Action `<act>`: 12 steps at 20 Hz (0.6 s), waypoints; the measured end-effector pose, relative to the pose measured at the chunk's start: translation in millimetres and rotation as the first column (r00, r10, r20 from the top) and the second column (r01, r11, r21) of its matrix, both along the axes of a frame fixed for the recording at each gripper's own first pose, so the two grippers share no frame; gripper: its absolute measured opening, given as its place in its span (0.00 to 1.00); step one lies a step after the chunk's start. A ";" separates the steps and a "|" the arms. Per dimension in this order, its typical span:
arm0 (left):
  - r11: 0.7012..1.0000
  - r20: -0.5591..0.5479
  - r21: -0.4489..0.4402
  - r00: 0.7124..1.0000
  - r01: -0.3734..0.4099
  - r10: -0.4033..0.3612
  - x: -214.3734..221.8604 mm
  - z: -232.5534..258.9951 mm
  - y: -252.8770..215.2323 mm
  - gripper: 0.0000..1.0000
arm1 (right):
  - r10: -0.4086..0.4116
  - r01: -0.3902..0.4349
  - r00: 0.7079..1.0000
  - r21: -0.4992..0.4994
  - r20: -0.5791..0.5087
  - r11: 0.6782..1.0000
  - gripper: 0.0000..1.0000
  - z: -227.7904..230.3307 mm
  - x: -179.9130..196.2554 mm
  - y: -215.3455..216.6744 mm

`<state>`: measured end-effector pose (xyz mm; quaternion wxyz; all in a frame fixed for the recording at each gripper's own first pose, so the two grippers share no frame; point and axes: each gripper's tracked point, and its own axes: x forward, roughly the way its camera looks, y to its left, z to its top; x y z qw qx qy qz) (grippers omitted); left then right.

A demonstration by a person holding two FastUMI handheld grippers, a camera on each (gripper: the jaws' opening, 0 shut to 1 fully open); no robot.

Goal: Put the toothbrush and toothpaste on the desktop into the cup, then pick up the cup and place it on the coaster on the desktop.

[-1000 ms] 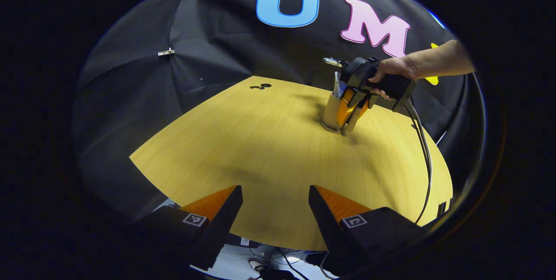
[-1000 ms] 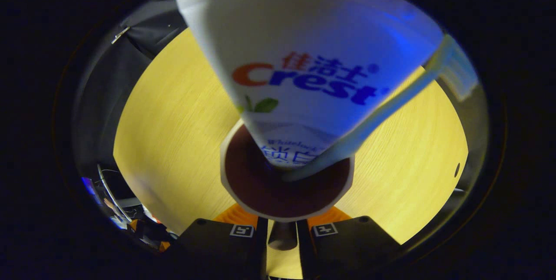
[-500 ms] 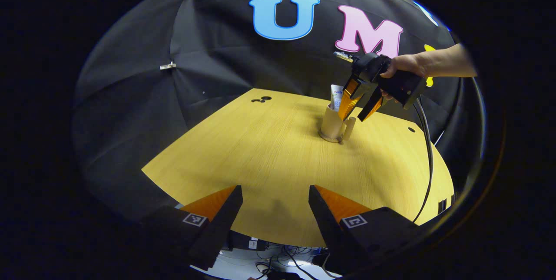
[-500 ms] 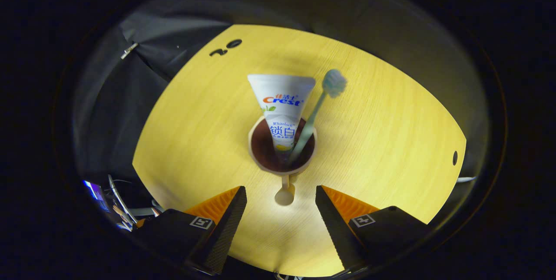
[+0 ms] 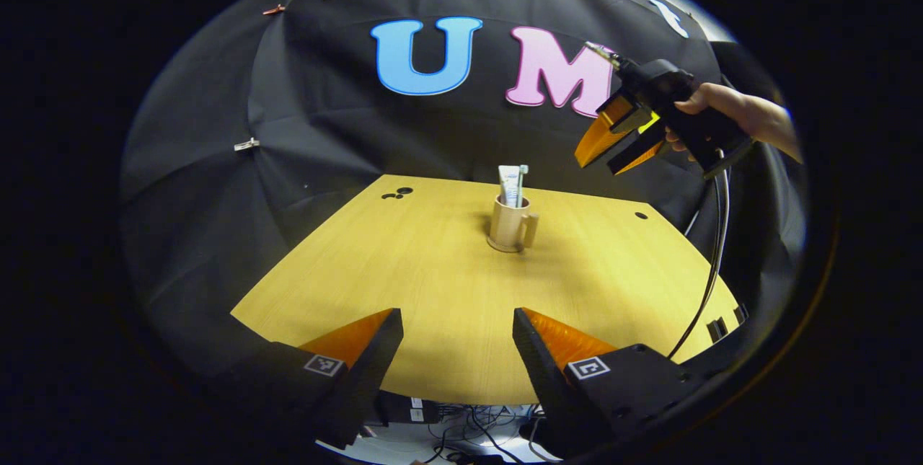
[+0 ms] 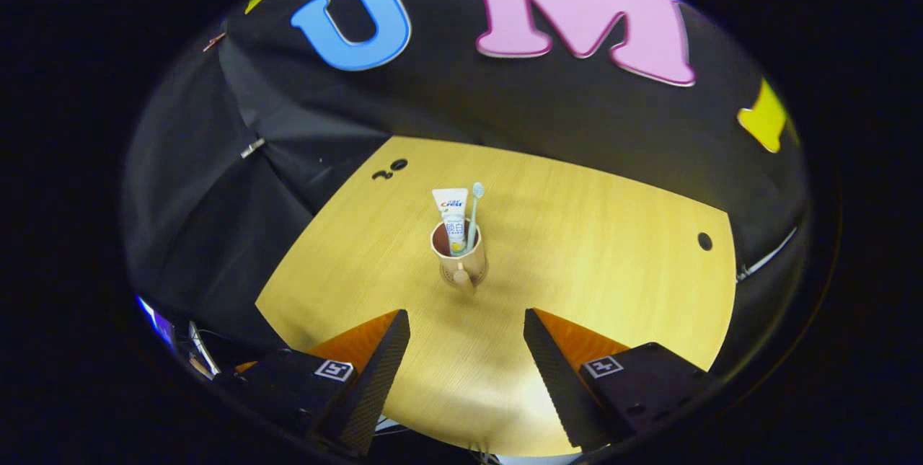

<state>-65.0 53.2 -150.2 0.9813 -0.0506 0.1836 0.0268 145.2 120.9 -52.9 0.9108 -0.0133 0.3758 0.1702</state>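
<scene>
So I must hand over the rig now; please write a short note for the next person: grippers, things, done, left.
Left gripper: open, holds nothing, low at the near edge of the desk.
Right gripper: open, holds nothing, raised above the desk, to the right of the cup.
Toothpaste and toothbrush stand in the cup.
Cup: upright near the middle of the desk, handle toward the right gripper. A slightly wider base shows under it, perhaps the coaster; I cannot tell.
Done: both things are in the cup.
Left: confirm the cup sits on the coaster.
</scene>
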 end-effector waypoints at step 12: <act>0.986 0.118 -0.031 0.980 0.163 -0.158 -13.8 69.4 -57.3 0.97 | -0.276 0.243 0.941 0.175 0.194 0.954 0.98 8.2 -182.8 -40.2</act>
